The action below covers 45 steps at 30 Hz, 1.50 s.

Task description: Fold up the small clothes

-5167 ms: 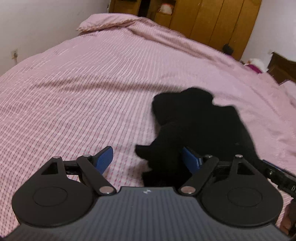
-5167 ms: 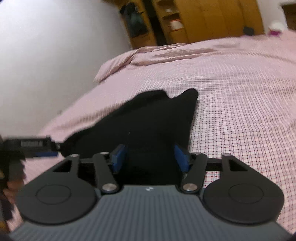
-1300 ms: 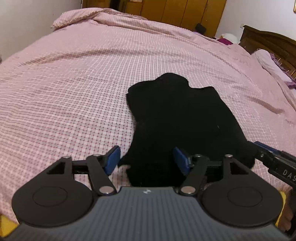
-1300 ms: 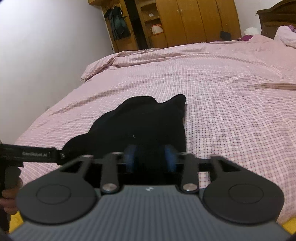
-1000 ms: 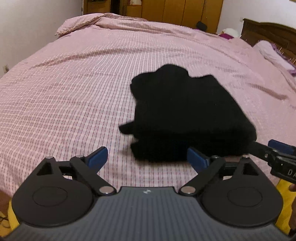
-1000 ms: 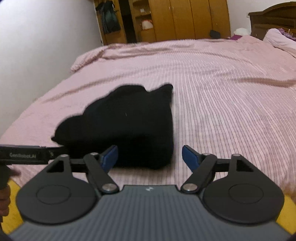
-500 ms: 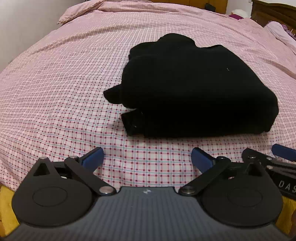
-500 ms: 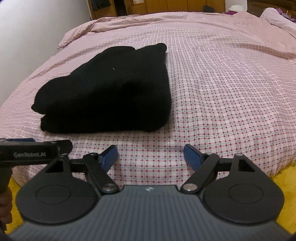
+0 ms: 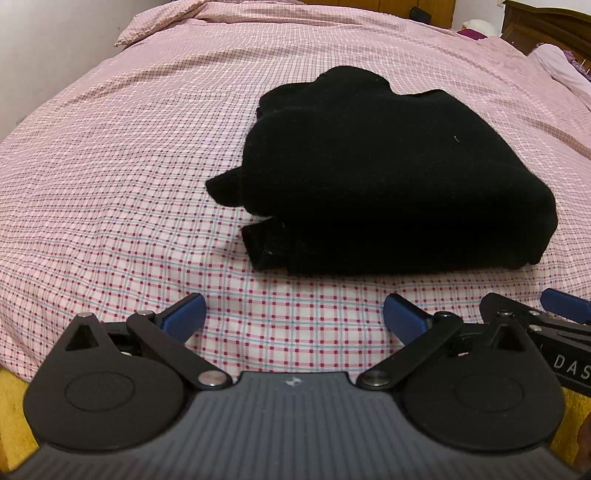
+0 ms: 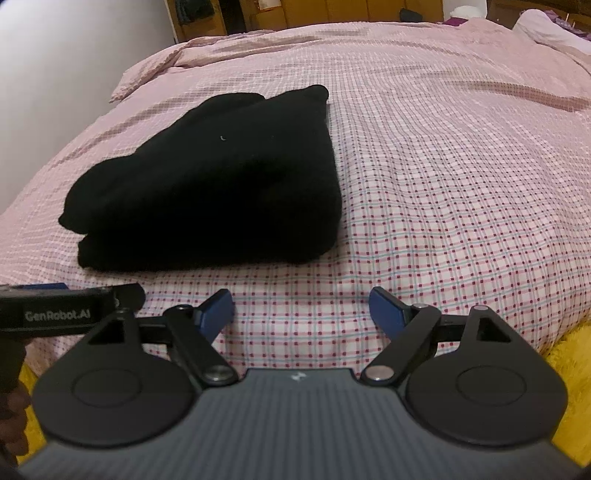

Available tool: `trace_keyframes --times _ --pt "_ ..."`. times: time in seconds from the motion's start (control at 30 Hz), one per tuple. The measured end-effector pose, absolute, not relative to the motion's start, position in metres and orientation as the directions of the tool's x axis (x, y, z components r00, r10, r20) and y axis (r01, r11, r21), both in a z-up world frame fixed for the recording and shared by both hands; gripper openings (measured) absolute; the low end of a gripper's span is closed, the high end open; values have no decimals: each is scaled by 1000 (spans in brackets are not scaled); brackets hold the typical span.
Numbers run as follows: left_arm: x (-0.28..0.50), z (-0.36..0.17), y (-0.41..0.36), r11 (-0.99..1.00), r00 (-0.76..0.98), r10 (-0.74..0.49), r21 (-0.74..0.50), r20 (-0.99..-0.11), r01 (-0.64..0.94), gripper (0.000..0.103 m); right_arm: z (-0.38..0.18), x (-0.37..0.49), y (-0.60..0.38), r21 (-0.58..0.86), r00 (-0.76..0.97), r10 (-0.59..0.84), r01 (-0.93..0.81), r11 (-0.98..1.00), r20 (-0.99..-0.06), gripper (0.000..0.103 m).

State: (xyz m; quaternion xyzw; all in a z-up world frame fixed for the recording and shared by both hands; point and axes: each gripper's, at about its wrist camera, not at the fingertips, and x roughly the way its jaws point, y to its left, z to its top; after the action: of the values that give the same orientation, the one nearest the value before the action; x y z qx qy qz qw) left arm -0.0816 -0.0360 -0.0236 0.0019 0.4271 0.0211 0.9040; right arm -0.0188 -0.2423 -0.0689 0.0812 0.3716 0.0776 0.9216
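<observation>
My left gripper (image 9: pixel 291 317) is spread wide w/ nothing between the blue pads, over the bed's near edge. Right gripper (image 10: pixel 301 308) same: wide apart, holding nothing. Just beyond both, not touching, the black garment (image 9: pixel 388 177) lies folded in a thick stack on the pink checked bedspread (image 9: pixel 110 166). Farther back, a pillow (image 10: pixel 546 22) & wooden wardrobe (image 10: pixel 351 11).

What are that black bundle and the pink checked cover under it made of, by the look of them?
The black garment looks like soft, thick knit or fleece: matte, fuzzy-edged, light lint specks clinging to it. The bedsheet seems thin woven cloth, perhaps cotton: a printed or woven grid of pink and teal lines, with a slightly puckered, unshiny surface.
</observation>
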Motion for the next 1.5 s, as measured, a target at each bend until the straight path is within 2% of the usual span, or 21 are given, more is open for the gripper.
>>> trace_keyframes --times 1.5 --pt "-78 -22 -34 999 623 36 16 -781 -38 103 -68 -17 -242 208 709 204 -82 975 -675 85"
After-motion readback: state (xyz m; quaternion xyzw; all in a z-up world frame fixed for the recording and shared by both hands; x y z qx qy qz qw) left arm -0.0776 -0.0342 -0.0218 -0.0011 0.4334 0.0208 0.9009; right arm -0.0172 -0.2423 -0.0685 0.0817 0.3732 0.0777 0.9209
